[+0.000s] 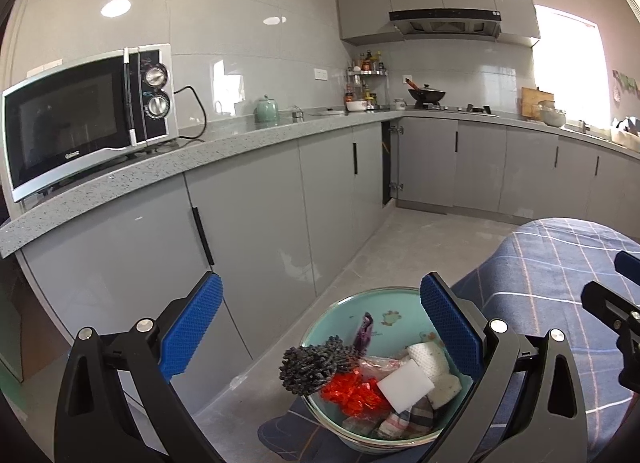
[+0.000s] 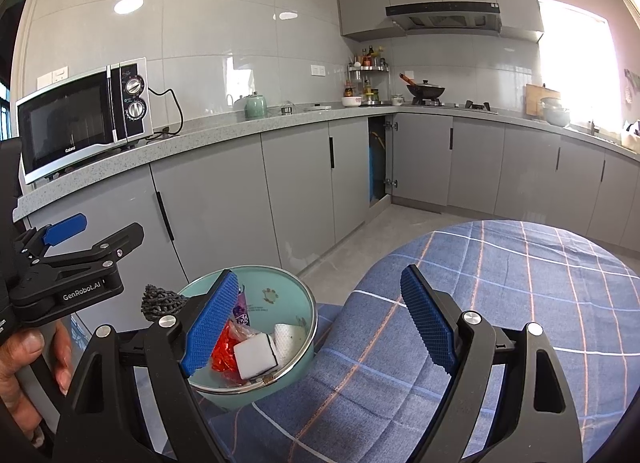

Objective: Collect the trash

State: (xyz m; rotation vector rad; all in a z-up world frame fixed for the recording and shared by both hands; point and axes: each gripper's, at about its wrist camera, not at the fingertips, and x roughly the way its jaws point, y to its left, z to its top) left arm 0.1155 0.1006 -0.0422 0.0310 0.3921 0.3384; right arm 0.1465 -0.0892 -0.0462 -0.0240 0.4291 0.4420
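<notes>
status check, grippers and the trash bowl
Left hand-held gripper open, empty. Right hand-held gripper open, empty. Teal bowl full of trash at table edge, dark scrubber overhanging rim. Nothing blocking.

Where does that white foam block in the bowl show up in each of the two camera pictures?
Left wrist view: the white foam block lies low and right of centre, inside the teal bowl.
Right wrist view: it lies low and left of centre, beside the red wrapper.
Shared landmark: the microwave.

bowl (image 1: 320, 327) at lower centre holds trash (image 1: 360, 379), on the table (image 1: 560, 283) at lower right; microwave (image 1: 88, 115) on the counter (image 1: 248, 139), upper left.
</notes>
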